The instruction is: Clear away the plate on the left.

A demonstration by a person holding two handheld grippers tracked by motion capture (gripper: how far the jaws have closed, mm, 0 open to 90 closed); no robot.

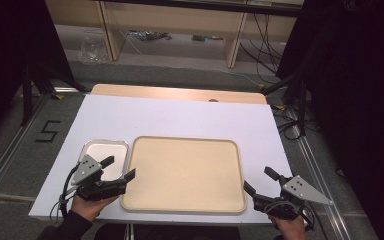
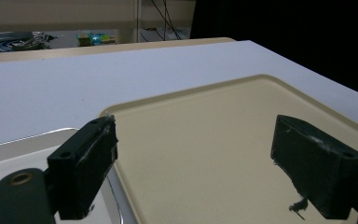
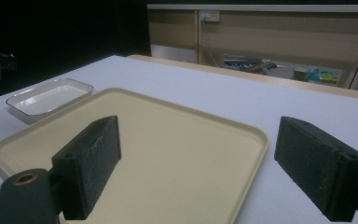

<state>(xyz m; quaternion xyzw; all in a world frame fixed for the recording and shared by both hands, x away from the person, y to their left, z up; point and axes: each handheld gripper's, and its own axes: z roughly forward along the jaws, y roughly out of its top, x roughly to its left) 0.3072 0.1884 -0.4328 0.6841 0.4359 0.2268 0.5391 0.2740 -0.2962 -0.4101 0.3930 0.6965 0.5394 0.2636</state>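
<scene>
In the high view a beige tray [image 1: 182, 172] lies at the centre of the white surface [image 1: 180, 117], with a small metal dish [image 1: 106, 152] touching its left edge. The left claw [image 1: 119, 168] hangs at the lower left of the frame, over the seam between dish and tray, jaws spread and empty; in the left gripper view the left claw [image 2: 193, 154] shows one jaw above the dish [image 2: 9, 154] and the other above the tray [image 2: 200, 140]. The right claw [image 1: 260, 181] sits at the lower right, just off the tray's near right corner, also spread and holding nothing. Tray and dish both look bare, though the dim light could hide something small. By this showing the work is at its very start: nothing is gripped or placed, and all the handling remains.
</scene>
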